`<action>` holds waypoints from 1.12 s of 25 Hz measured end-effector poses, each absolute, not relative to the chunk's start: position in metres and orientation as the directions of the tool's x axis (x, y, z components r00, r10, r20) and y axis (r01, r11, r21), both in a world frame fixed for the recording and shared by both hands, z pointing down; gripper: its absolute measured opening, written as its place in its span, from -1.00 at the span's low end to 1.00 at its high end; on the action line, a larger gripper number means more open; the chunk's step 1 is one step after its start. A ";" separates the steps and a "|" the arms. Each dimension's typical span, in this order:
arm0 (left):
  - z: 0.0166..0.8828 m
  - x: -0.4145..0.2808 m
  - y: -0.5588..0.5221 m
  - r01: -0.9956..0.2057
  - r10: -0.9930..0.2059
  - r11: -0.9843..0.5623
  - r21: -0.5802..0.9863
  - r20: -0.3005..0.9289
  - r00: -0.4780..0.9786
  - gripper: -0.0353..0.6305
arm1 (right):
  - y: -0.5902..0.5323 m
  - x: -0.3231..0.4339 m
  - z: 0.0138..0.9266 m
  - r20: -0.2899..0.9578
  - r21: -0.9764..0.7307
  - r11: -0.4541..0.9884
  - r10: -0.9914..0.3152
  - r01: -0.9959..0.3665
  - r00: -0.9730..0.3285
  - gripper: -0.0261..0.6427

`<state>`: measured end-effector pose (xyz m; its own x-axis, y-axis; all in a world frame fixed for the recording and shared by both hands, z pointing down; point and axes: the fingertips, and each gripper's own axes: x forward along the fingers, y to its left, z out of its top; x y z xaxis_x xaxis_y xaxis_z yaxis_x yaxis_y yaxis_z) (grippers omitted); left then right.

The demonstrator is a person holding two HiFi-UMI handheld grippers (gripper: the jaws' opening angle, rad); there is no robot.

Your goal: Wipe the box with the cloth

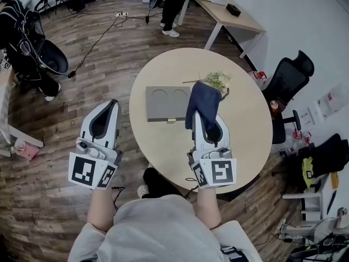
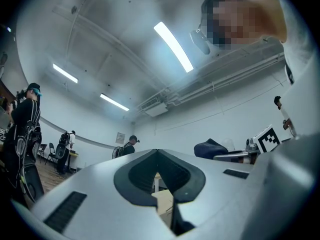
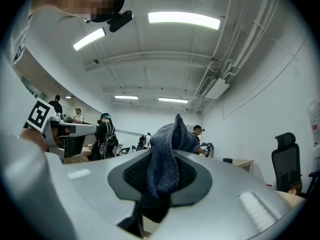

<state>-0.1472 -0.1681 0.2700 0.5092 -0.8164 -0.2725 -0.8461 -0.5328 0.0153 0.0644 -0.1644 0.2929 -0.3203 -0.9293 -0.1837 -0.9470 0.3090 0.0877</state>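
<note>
A flat grey box [image 1: 168,103] with two round hollows in its top lies on the round beige table [image 1: 163,146]. My right gripper [image 1: 204,116] is over the table just right of the box, shut on a dark blue cloth [image 1: 203,100]. The cloth drapes out over the jaw tips, and its left edge reaches the box's right end. In the right gripper view the cloth [image 3: 167,154] stands bunched between the jaws. My left gripper [image 1: 112,103] is held off the table's left edge above the floor, shut with nothing in it [image 2: 157,151].
A sprig of dried flowers [image 1: 217,79] lies behind the cloth. A black office chair [image 1: 289,81] stands right of the table and a rectangular desk [image 1: 229,12] beyond it. A person [image 1: 173,4] stands at the far side, with cables on the wooden floor.
</note>
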 end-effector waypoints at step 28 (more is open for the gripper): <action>0.302 -0.150 -0.268 -0.861 -0.851 -0.507 0.036 -0.178 0.494 -0.87 | -0.313 0.060 0.382 0.073 -0.051 0.331 -0.940 -0.942 -0.334 -0.67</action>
<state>-0.1501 -0.2680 0.3024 0.4940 -0.8510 -0.1783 -0.8610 -0.5074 0.0361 0.0598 -0.3131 0.3819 -0.3342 -0.9397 0.0727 -0.9422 0.3312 -0.0510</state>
